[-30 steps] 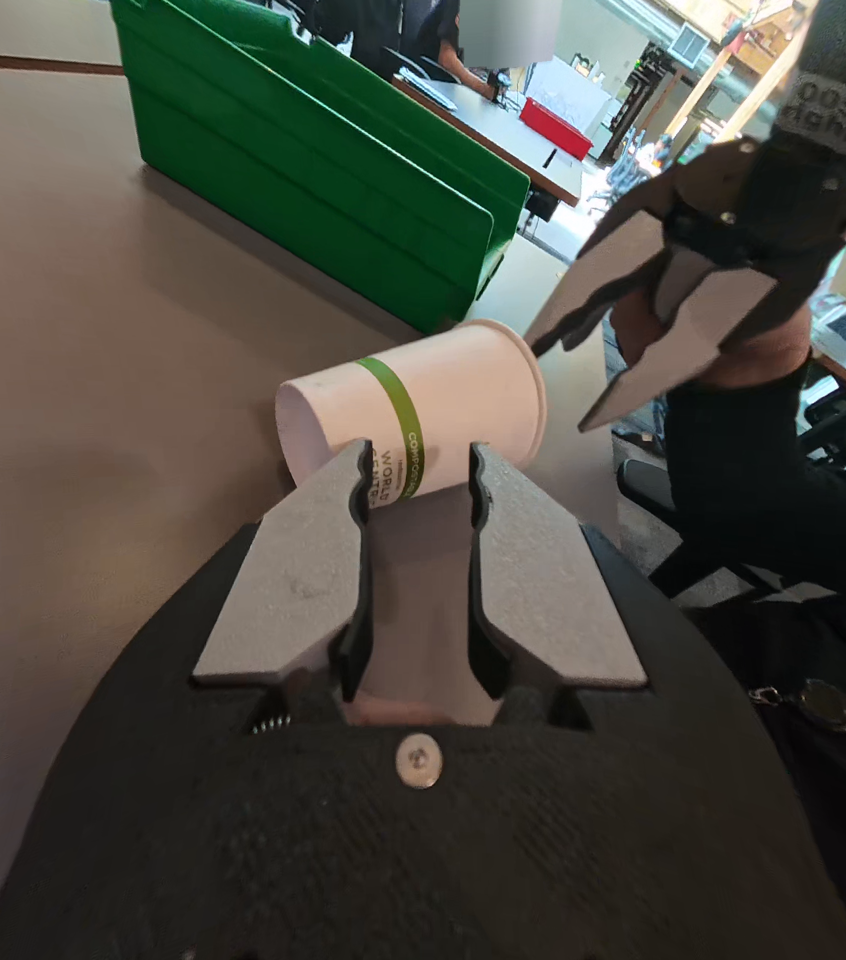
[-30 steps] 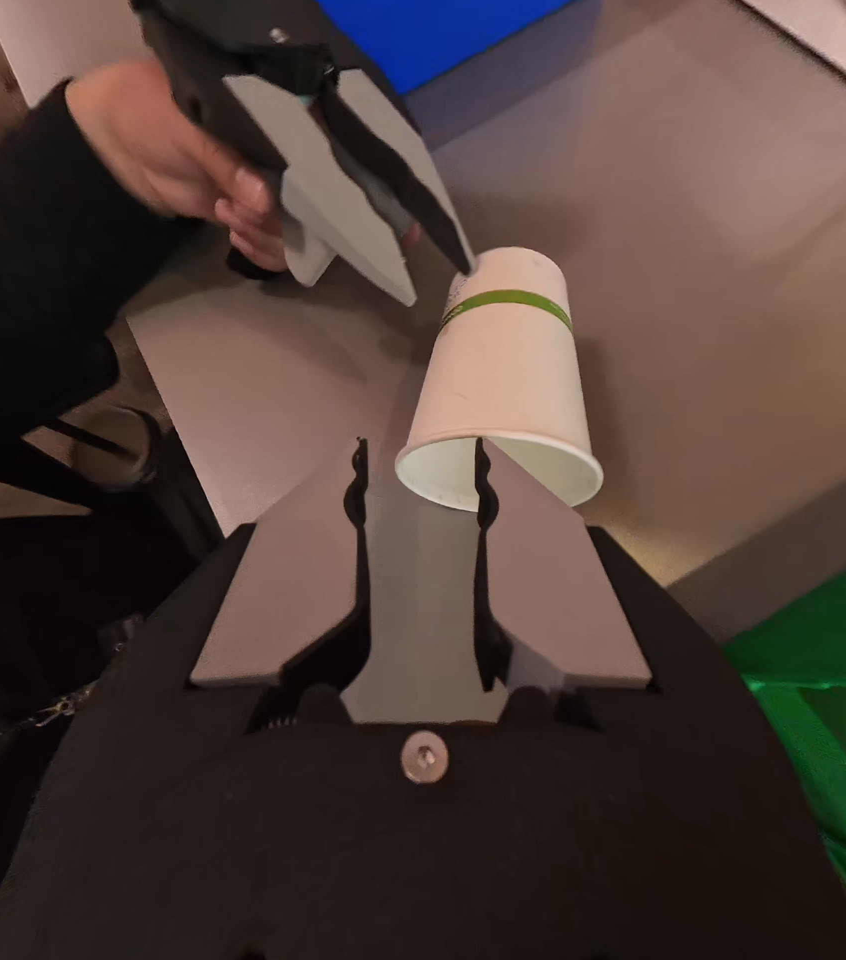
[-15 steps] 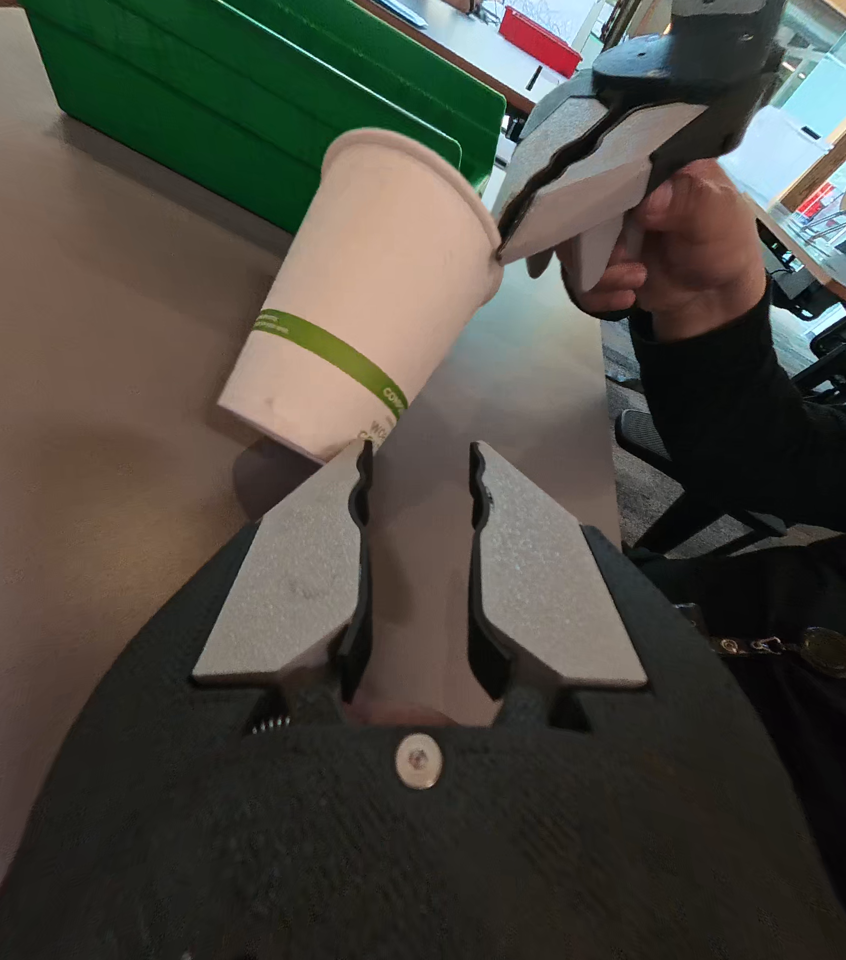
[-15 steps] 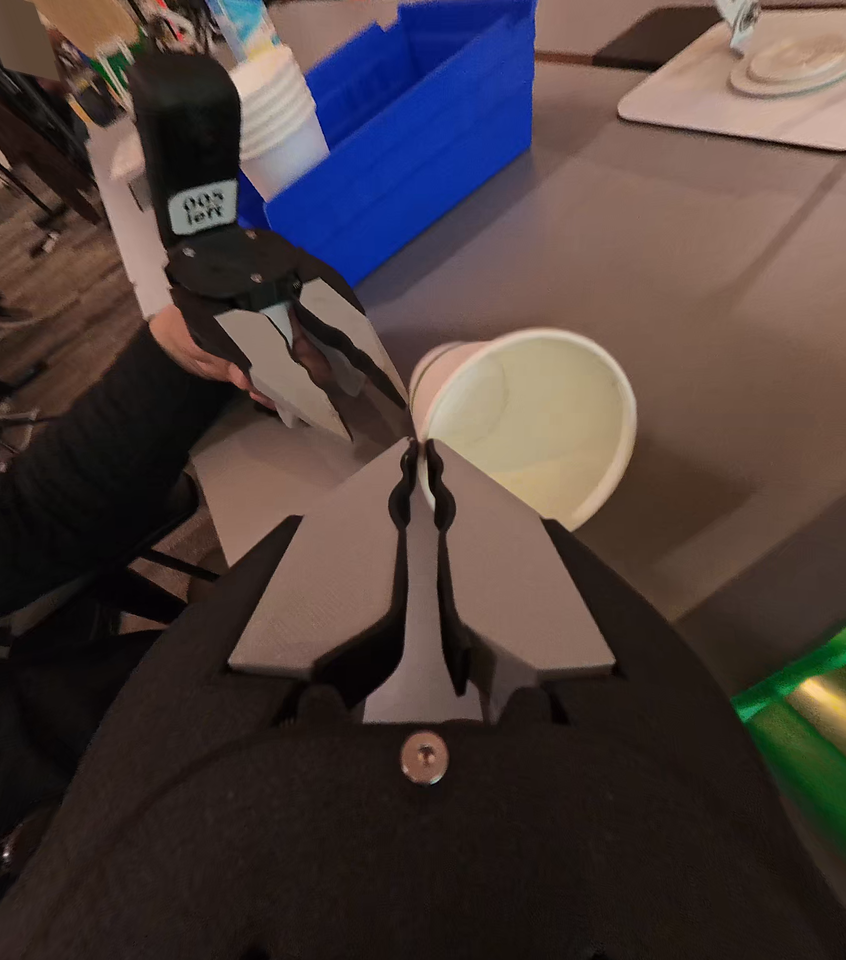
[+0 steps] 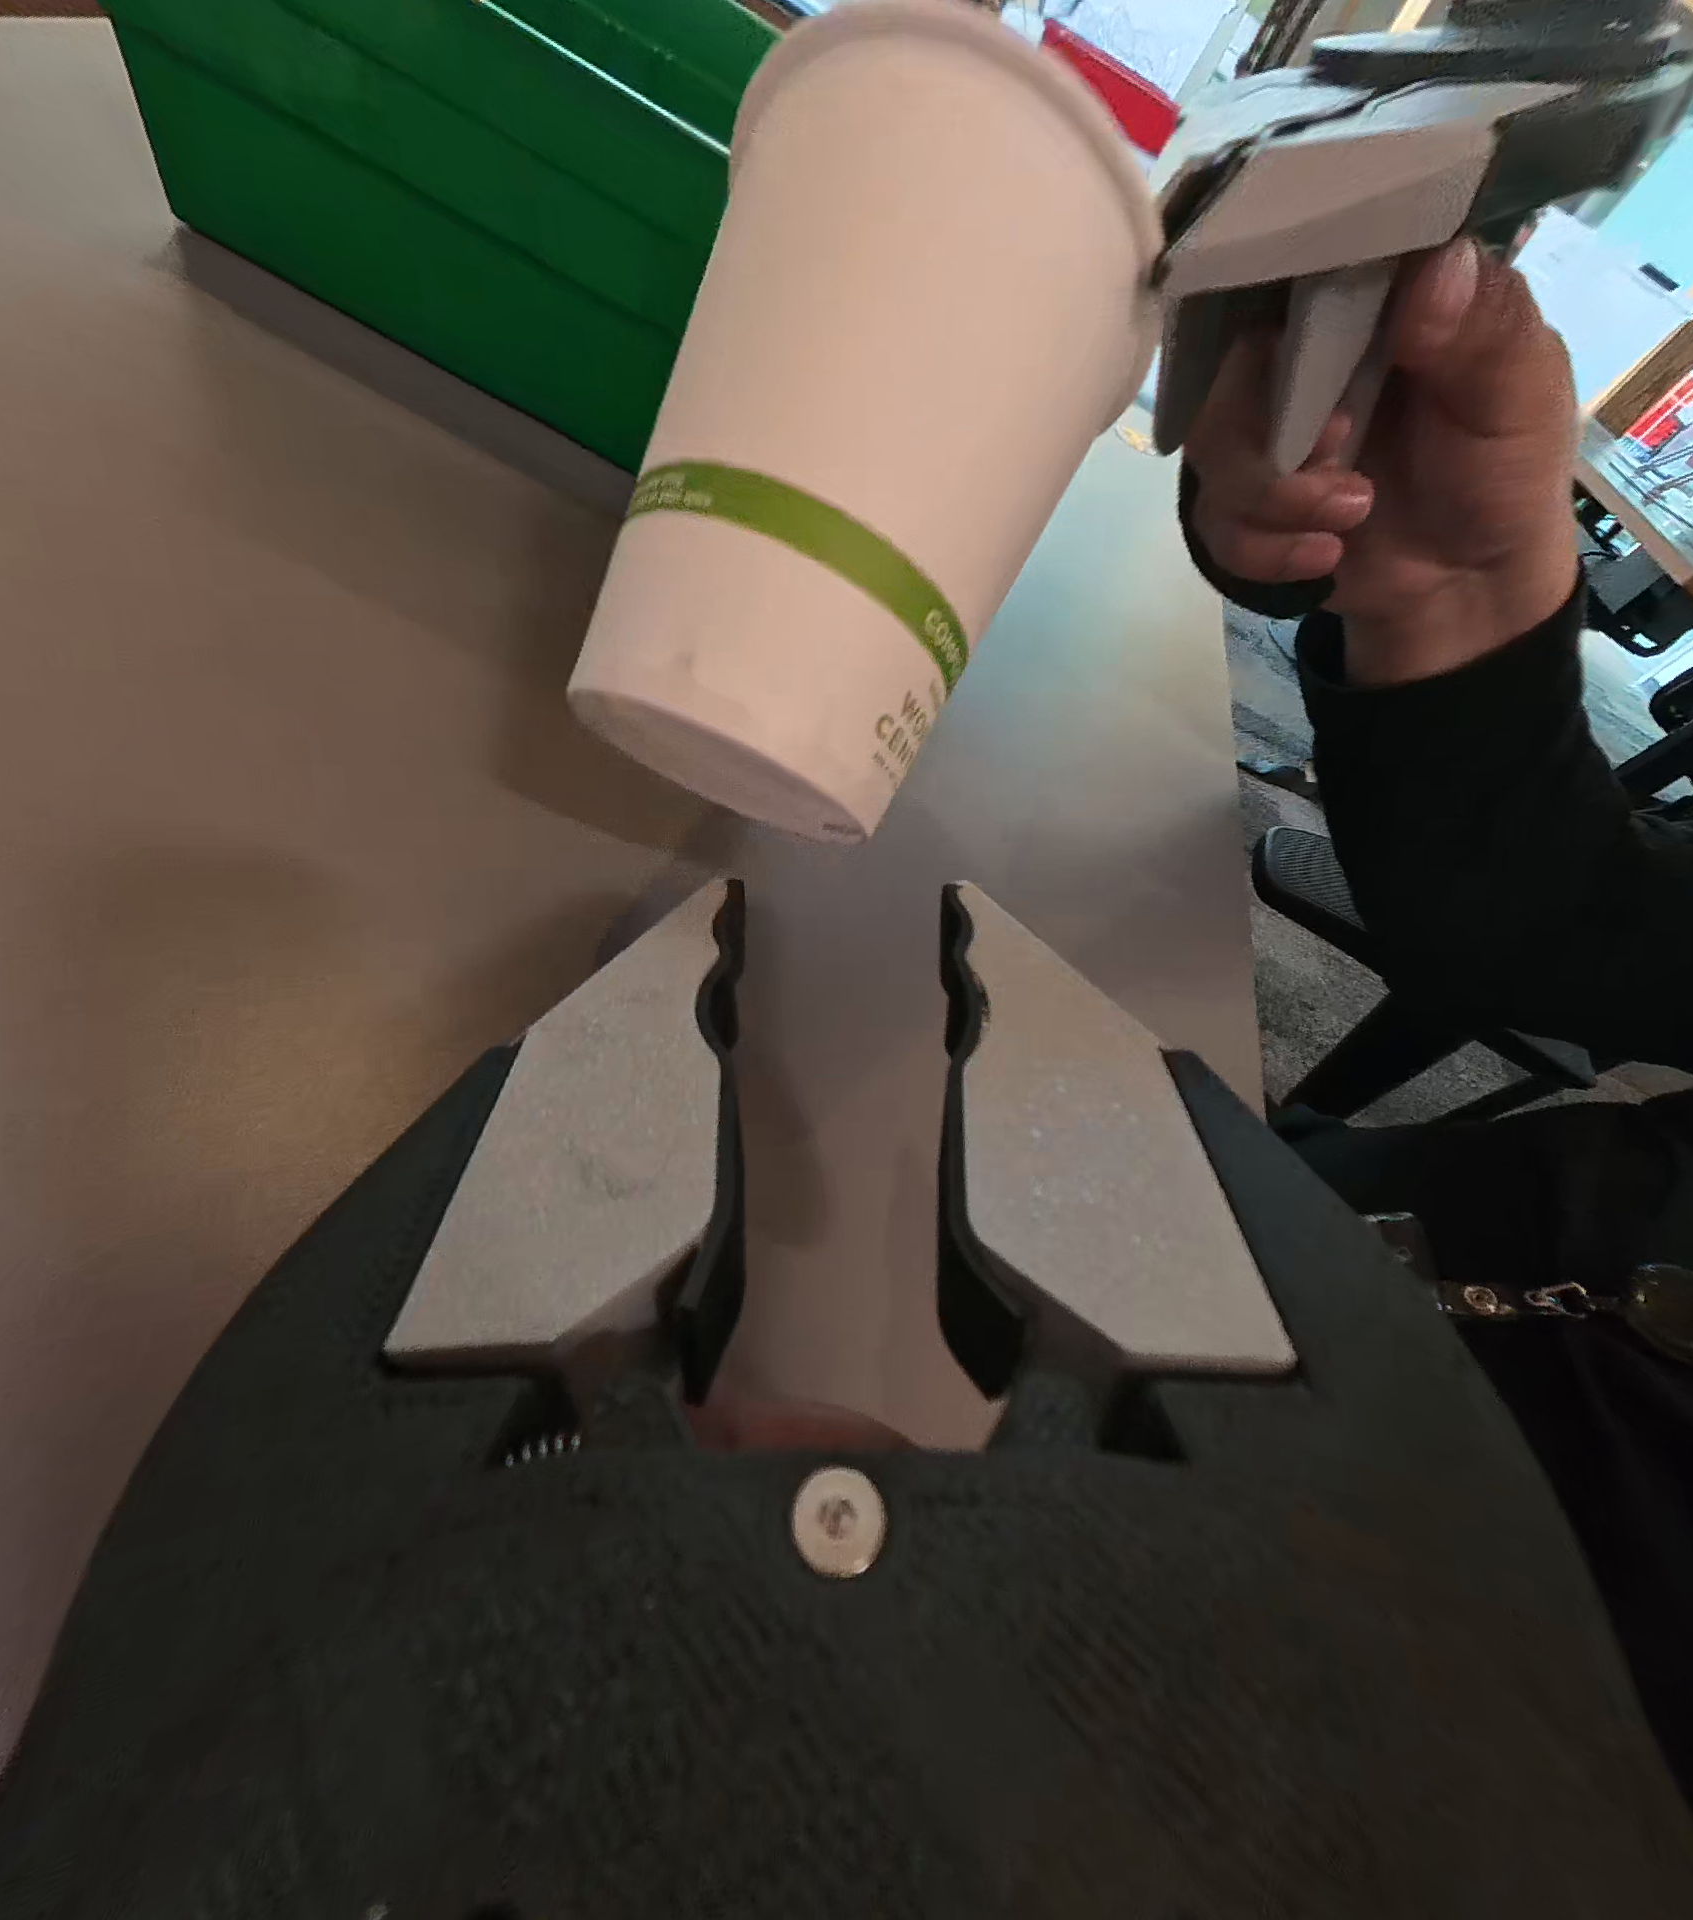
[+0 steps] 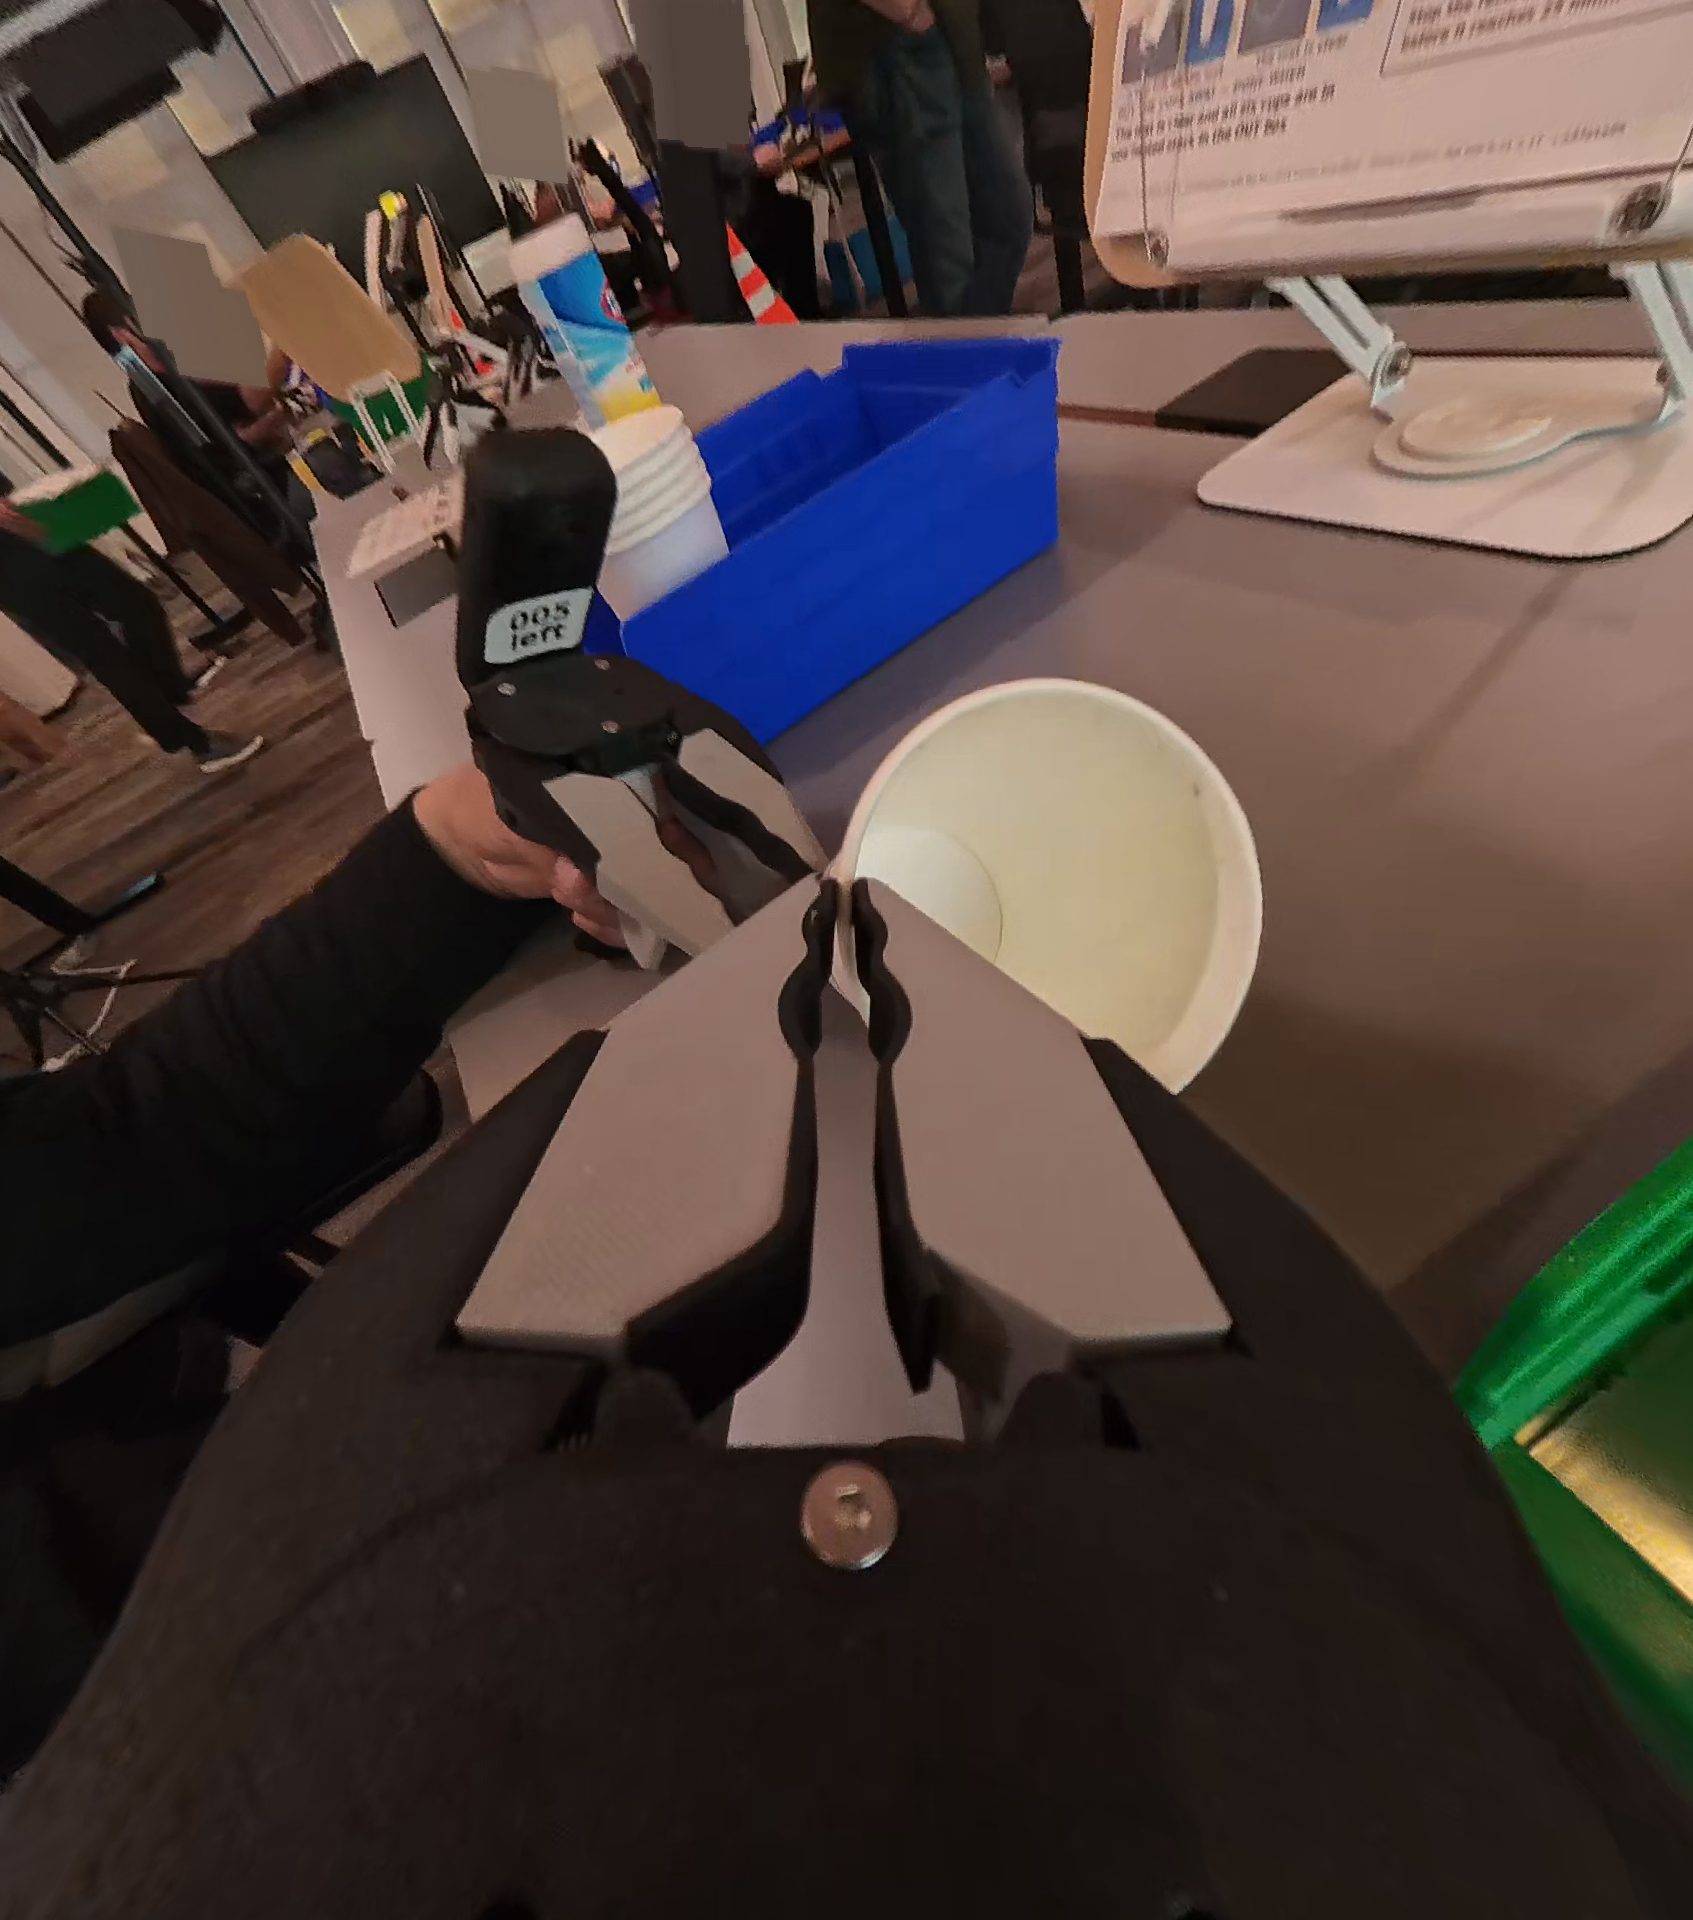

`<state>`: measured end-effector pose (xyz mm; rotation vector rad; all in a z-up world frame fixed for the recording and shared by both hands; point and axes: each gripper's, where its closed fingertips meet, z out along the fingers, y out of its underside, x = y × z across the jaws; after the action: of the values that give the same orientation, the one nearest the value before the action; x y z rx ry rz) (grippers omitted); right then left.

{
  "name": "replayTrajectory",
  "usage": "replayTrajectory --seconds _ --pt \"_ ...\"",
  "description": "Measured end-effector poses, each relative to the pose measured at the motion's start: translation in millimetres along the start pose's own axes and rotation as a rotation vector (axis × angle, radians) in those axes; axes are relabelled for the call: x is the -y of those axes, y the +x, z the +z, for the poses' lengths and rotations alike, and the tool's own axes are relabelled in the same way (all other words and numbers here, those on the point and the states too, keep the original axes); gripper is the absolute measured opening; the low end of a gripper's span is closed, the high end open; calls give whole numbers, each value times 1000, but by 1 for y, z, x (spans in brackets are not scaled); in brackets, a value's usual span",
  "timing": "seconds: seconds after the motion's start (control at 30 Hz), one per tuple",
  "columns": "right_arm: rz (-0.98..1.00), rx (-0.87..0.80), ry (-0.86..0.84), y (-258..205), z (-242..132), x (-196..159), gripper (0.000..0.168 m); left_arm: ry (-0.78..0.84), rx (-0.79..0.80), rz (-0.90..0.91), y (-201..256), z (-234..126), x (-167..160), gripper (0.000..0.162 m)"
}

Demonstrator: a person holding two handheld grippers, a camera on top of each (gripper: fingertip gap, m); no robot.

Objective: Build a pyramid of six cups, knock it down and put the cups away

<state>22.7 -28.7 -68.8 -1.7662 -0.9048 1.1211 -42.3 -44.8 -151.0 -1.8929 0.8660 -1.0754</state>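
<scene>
Grey tabletop (image 6: 1444, 727) carried everything. Green bin (image 5: 426, 177) sat at far side in left wrist view, also at lower right edge in right wrist view (image 6: 1652, 1299). Blue bin (image 6: 852, 540) stood further back on the table, w/ a stack of white paper cups (image 6: 660, 499) just beside its left end. White monitor-stand base (image 6: 1486, 457) was well apart to the right.

R gripper (image 6: 844, 904) had jaws pressed together, pinching the rim of a white paper cup (image 6: 1060, 862) w/ green band (image 5: 873, 457). Cup was off the table, tilted, base lower, mouth facing the right wrist cam.

L gripper (image 5: 839, 914) had jaws spread, nothing between them, tips just below and near the cup's base, not touching. Person's hand (image 5: 1413, 468) was wrapped around R gripper's handle.
</scene>
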Motion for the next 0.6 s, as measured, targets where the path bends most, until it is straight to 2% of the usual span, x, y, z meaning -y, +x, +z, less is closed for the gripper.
replayTrajectory --seconds 0.2,0.33,0.37,0.6 --pt "-3 127 99 -34 -14 23 0 -20 19 -4 -3 3 -3 35" --pt "16 212 136 -53 -11 28 0 0 22 11 1 8 1 24" --pt "19 216 137 -53 -9 27 0 1 24 18 2 9 2 19" --pt "100 212 92 -24 -4 11 0 51 50 -15 -8 -1 9 12"
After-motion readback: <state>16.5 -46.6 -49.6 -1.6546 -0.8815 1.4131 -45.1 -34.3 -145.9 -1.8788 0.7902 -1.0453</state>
